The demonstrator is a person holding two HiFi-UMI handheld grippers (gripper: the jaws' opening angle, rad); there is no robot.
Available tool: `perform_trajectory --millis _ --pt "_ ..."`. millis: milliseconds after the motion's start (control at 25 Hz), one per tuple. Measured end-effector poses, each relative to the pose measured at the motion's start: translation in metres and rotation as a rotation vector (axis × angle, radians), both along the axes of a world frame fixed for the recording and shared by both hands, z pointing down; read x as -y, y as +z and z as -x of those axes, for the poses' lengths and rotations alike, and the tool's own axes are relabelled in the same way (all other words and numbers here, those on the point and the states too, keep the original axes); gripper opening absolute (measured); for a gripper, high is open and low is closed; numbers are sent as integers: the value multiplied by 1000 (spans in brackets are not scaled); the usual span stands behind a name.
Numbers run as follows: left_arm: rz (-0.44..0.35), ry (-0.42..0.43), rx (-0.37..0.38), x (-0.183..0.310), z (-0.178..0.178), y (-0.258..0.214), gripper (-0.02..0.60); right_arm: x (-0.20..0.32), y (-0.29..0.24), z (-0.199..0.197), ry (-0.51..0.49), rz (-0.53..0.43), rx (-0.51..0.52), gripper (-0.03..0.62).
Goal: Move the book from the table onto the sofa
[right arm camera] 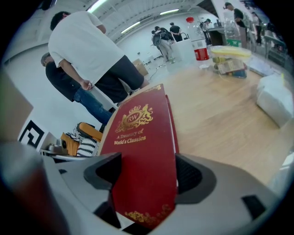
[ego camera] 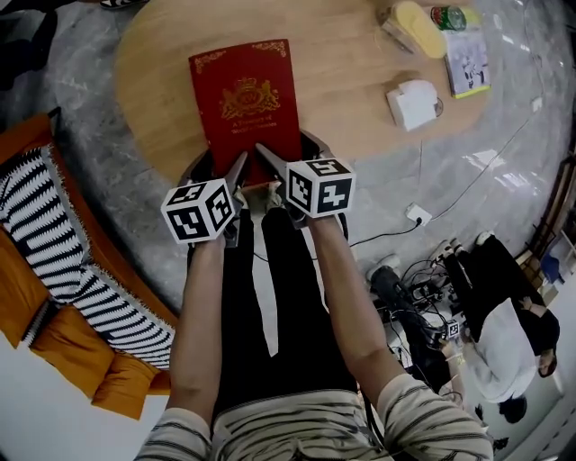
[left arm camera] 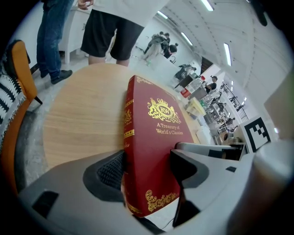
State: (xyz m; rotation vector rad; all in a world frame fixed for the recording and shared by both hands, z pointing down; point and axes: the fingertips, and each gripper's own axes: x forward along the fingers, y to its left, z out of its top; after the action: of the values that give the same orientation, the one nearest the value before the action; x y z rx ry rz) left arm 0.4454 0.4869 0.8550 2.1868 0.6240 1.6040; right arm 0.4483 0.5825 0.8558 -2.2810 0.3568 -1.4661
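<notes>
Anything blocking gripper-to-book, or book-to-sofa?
Nothing visible does. The red book already sits between the jaws of the left hand-held gripper and the right hand-held gripper at the table edge. The orange sofa is on the person's left across floor; a striped cushion covers part of it.

Jaws: the book (ego camera: 245, 99) fills the gap of the left hand-held gripper (left arm camera: 149, 170) and the right hand-held gripper (right arm camera: 144, 172).
Bench (ego camera: 153, 81): bare wood at 10 to 11 o'clock.
Clutter: white box (ego camera: 414, 103), yellow pack (ego camera: 421, 27), bottle (ego camera: 447, 16) and booklet (ego camera: 468, 61) at 1 to 2 o'clock.
Sofa (ego camera: 54, 270): 8 o'clock, open floor (ego camera: 117, 207) before it.
Floor hazards: cables (ego camera: 423, 270) and a person (ego camera: 504, 351) at 4 o'clock.
</notes>
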Motion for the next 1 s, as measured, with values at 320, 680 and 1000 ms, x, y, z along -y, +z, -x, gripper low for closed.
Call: perform_trajectory --millis 320,680,1000 --pt "13 -12 -20 5 5 -28 301 4 -30 5 6 12 -37 360" --pt "14 -46 -77 18 16 -89 301 16 -91 14 -14 9 -92 360" --pt "21 -75 -135 33 31 -168 301 30 -169 26 -34 2 -151 360"
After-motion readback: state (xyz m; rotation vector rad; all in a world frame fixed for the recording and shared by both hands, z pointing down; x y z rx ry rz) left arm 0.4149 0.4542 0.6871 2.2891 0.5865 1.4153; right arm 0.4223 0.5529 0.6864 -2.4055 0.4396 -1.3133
